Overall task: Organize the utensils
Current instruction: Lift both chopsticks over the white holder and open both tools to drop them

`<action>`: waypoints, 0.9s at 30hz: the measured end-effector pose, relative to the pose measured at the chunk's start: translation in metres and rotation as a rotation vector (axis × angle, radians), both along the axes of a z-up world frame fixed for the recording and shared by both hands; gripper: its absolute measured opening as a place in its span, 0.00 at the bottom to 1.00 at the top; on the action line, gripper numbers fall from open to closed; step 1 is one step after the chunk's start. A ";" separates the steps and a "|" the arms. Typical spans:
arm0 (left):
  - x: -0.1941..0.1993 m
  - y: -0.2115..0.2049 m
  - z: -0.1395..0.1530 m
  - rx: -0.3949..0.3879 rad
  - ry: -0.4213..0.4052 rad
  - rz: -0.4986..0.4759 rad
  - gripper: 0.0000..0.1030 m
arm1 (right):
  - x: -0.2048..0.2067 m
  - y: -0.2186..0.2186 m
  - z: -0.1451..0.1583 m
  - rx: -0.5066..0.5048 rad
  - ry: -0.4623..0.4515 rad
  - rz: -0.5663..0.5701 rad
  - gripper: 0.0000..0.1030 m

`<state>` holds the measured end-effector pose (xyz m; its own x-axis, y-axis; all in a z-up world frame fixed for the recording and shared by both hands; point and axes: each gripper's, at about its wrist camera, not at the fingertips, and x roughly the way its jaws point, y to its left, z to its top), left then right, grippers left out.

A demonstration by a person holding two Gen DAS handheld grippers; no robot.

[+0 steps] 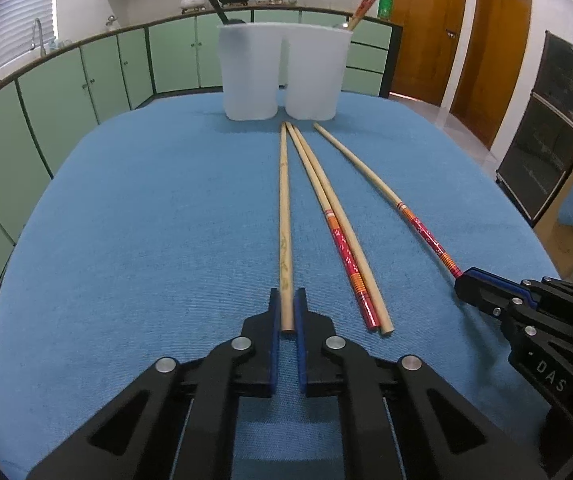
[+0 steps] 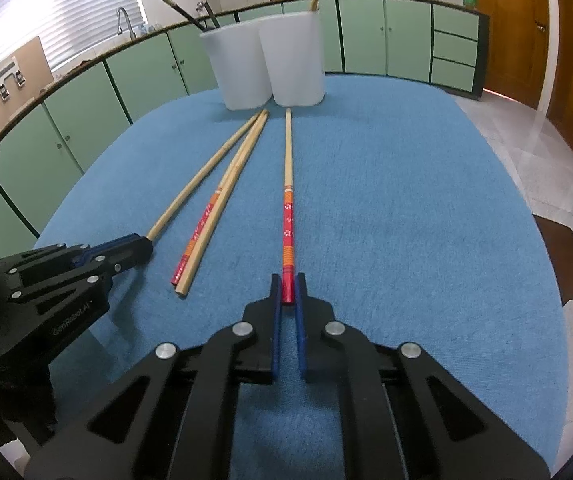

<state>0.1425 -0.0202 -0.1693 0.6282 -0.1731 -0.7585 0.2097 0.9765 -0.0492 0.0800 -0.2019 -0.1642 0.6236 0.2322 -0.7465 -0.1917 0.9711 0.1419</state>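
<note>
A blue denim-like cloth (image 1: pixel 146 220) covers the table, green cabinets (image 1: pixel 86 80) and wooden doors (image 1: pixel 498 48) behind. The left gripper (image 1: pixel 287 304) pinches a plain bamboo chopstick (image 1: pixel 284 208); the right gripper (image 2: pixel 287 290) pinches a red-handled chopstick (image 2: pixel 288 208). Two more chopsticks (image 1: pixel 338 232) lie between them, before two white plastic cups (image 1: pixel 310 76)

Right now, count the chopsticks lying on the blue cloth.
4. A plain one sits in the left tool, a red-handled one in the right tool, and a plain and a red-handled one lie together between them.
</note>
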 end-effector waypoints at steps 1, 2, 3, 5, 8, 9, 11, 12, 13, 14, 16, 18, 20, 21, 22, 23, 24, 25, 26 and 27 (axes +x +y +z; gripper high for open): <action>-0.001 0.000 0.003 0.006 -0.010 -0.001 0.07 | -0.001 0.000 0.002 -0.006 -0.008 0.002 0.05; -0.003 0.001 0.007 0.011 -0.024 -0.001 0.07 | -0.003 0.000 0.006 -0.011 -0.020 0.004 0.05; -0.006 0.002 0.013 0.013 -0.042 -0.002 0.07 | -0.004 -0.001 0.011 -0.010 -0.030 0.005 0.05; -0.009 0.004 0.024 0.006 -0.069 -0.001 0.07 | -0.006 -0.003 0.024 0.007 -0.056 0.005 0.05; -0.013 0.008 0.046 -0.008 -0.120 0.000 0.07 | -0.009 -0.005 0.042 0.014 -0.096 0.008 0.05; -0.014 0.009 0.053 -0.012 -0.137 0.001 0.07 | -0.010 -0.006 0.050 0.018 -0.114 0.009 0.05; -0.014 0.011 0.064 -0.023 -0.165 0.003 0.07 | -0.011 -0.007 0.064 0.025 -0.139 0.009 0.05; -0.014 0.013 0.072 -0.029 -0.184 0.004 0.07 | -0.011 -0.009 0.071 0.031 -0.154 0.008 0.05; -0.014 0.015 0.079 -0.036 -0.200 0.006 0.07 | -0.011 -0.010 0.079 0.039 -0.167 0.007 0.05; -0.014 0.016 0.085 -0.045 -0.213 0.007 0.07 | -0.011 -0.012 0.085 0.048 -0.178 0.006 0.05; -0.012 0.021 0.100 -0.064 -0.242 0.010 0.06 | -0.009 -0.014 0.097 0.067 -0.197 0.004 0.05; -0.010 0.024 0.113 -0.076 -0.272 0.011 0.06 | -0.009 -0.017 0.109 0.083 -0.218 0.005 0.05; -0.009 0.027 0.128 -0.089 -0.303 0.008 0.06 | -0.008 -0.019 0.124 0.093 -0.248 0.009 0.05; -0.008 0.028 0.135 -0.092 -0.318 0.005 0.06 | -0.006 -0.020 0.130 0.093 -0.260 0.012 0.05; -0.008 0.029 0.141 -0.092 -0.333 0.001 0.06 | -0.004 -0.020 0.137 0.093 -0.272 0.015 0.05; -0.007 0.029 0.146 -0.090 -0.345 -0.004 0.06 | -0.002 -0.021 0.146 0.095 -0.285 0.023 0.05; -0.006 0.029 0.154 -0.090 -0.360 -0.012 0.06 | 0.001 -0.021 0.152 0.100 -0.291 0.028 0.05; -0.004 0.029 0.160 -0.093 -0.370 -0.020 0.06 | 0.004 -0.023 0.161 0.110 -0.297 0.035 0.05; 0.000 0.029 0.167 -0.102 -0.379 -0.031 0.06 | 0.009 -0.024 0.169 0.123 -0.302 0.043 0.05; 0.001 0.028 0.173 -0.108 -0.383 -0.038 0.06 | 0.011 -0.024 0.176 0.133 -0.304 0.051 0.05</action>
<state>0.1434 0.0075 0.0037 0.8535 -0.2675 -0.4471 0.2686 0.9612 -0.0625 0.0908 -0.2255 0.0117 0.7984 0.3511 -0.4891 -0.2921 0.9362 0.1952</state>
